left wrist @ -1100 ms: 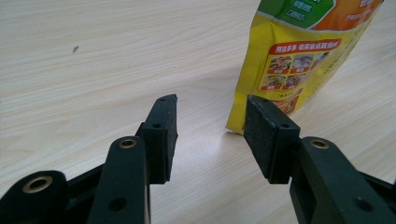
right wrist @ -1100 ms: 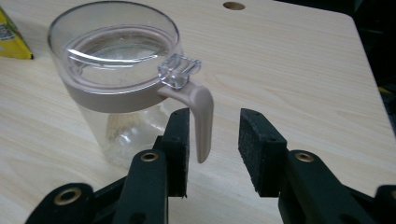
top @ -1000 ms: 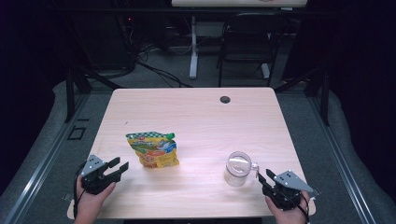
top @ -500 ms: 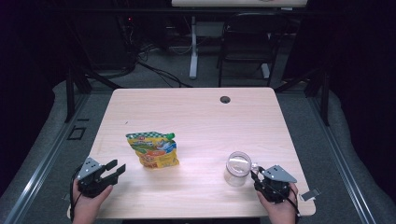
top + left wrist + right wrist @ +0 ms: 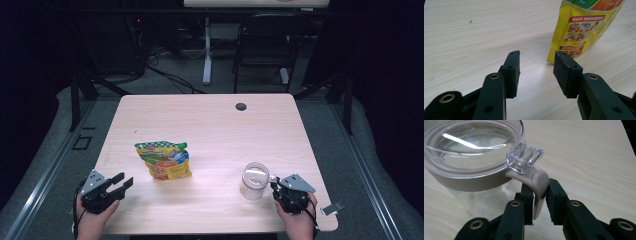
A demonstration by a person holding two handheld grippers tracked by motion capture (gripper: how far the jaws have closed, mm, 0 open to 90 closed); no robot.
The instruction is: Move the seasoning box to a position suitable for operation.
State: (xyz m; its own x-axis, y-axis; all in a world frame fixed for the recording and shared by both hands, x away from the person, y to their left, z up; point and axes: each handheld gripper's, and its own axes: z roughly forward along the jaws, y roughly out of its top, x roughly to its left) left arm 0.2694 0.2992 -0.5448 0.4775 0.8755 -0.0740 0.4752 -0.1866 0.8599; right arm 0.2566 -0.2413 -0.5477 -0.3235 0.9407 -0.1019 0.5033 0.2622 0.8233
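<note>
A clear jar (image 5: 255, 179) with a beige collar and clear lid stands at the table's front right. In the right gripper view the jar (image 5: 474, 157) has a beige clasp lever (image 5: 537, 182) hanging from its rim. My right gripper (image 5: 540, 185) has just been closing, and its pads now press on that lever from both sides. From above, the right gripper (image 5: 274, 186) touches the jar's right side. A yellow and green snack bag (image 5: 164, 160) lies left of centre. My left gripper (image 5: 122, 182) is open, pointing at the bag's lower corner (image 5: 581, 27), with nothing between its fingertips (image 5: 536, 56).
The light wooden table (image 5: 210, 120) has a dark cable hole (image 5: 241, 106) near its far edge. A small grey piece (image 5: 331, 208) lies at the front right corner. Beyond the table stand a black chair (image 5: 260, 45) and desk legs on a dark floor.
The right gripper slid left up to the jar and its jaws narrowed onto the clasp. The left gripper stayed where it was, still open.
</note>
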